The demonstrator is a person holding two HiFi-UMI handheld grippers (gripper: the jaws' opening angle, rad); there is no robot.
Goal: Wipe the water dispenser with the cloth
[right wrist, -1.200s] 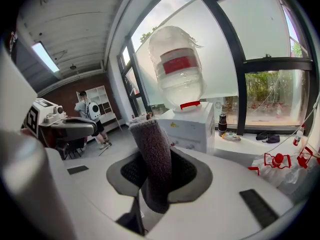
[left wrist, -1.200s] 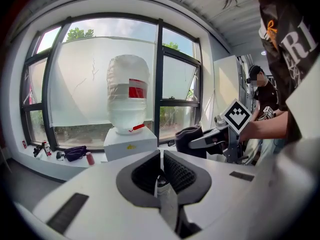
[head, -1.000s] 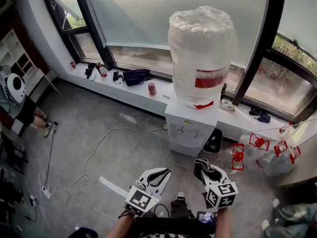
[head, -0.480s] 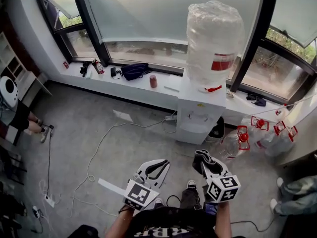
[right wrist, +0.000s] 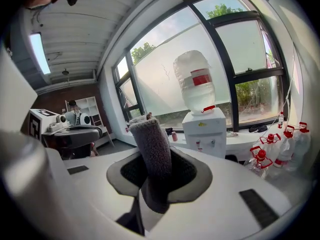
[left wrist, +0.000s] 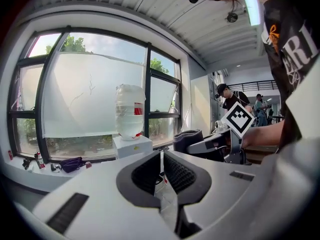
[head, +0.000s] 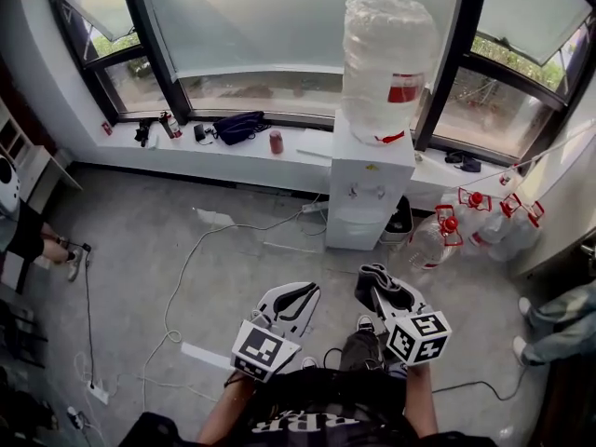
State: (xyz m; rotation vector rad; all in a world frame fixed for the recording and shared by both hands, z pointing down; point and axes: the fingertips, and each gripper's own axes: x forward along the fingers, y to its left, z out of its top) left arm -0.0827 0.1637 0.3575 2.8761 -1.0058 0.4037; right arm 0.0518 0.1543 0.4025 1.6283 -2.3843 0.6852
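Grey concrete floor with loose cables; black-framed windows above a white sill; daylight throughout

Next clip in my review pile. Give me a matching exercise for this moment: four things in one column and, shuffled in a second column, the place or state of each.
Things:
1. cloth
2. left gripper
3. water dispenser
4. dark bag

Places or states:
A. lying on the window ledge
B. standing on the floor against the ledge, with a big bottle on top
C. jaws together, nothing between them
D. clamped in the right gripper

Pairs: 1-D, 2-C, 3-B, 4-A
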